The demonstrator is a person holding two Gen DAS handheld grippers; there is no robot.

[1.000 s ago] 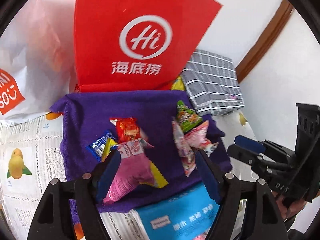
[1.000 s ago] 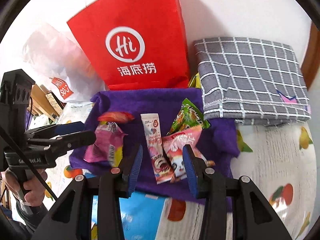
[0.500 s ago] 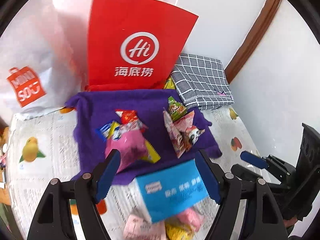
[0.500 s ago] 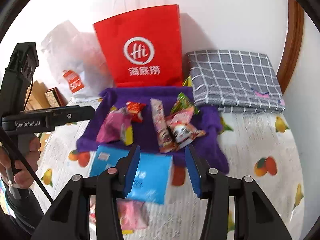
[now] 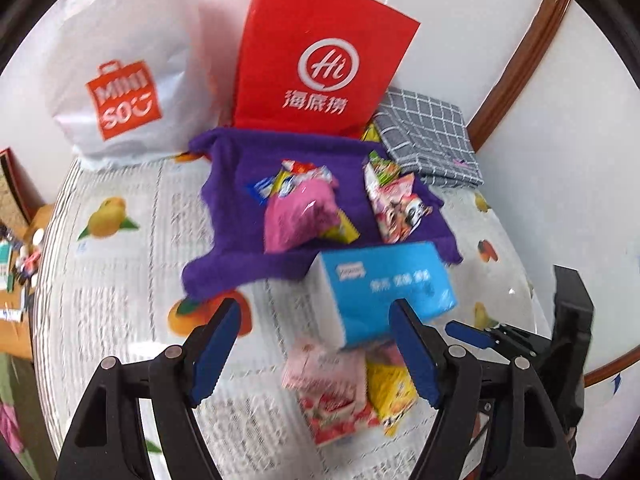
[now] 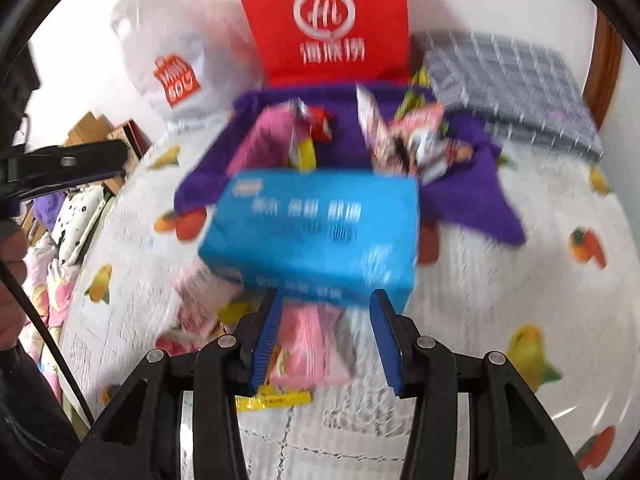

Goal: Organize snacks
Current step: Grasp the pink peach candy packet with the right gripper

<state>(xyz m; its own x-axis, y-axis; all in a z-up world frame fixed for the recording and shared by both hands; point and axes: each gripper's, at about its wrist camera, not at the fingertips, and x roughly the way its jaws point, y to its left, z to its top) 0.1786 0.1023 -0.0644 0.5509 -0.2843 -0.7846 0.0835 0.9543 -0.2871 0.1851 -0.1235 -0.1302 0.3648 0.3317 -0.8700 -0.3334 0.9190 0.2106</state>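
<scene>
the left gripper (image 5: 312, 344) hangs with its jaws wide and nothing between them, over a bench under a fruit-print cloth (image 5: 120, 280). the right gripper (image 6: 326, 338) also has its jaws apart and holds nothing; its blue pads frame a pink packet (image 6: 308, 344) lying on the cloth, with a yellow packet (image 6: 272, 400) just below it. a strawberry packet (image 5: 332, 396) lies beside these on the near side. just beyond them sits a blue box (image 6: 316, 232), its near edge over the loose packets. behind the box a purple towel (image 5: 240, 184) is spread, carrying two heaps of snacks: a pink bag (image 5: 296, 216) with small wrappers to the left, cartoon packets (image 5: 396, 204) to the right, apart from each other. farthest back, against the wall, stand a red bag (image 5: 320, 56), a white bag (image 5: 120, 80) left of it and a folded checked cloth (image 5: 428, 136) on the right.
</scene>
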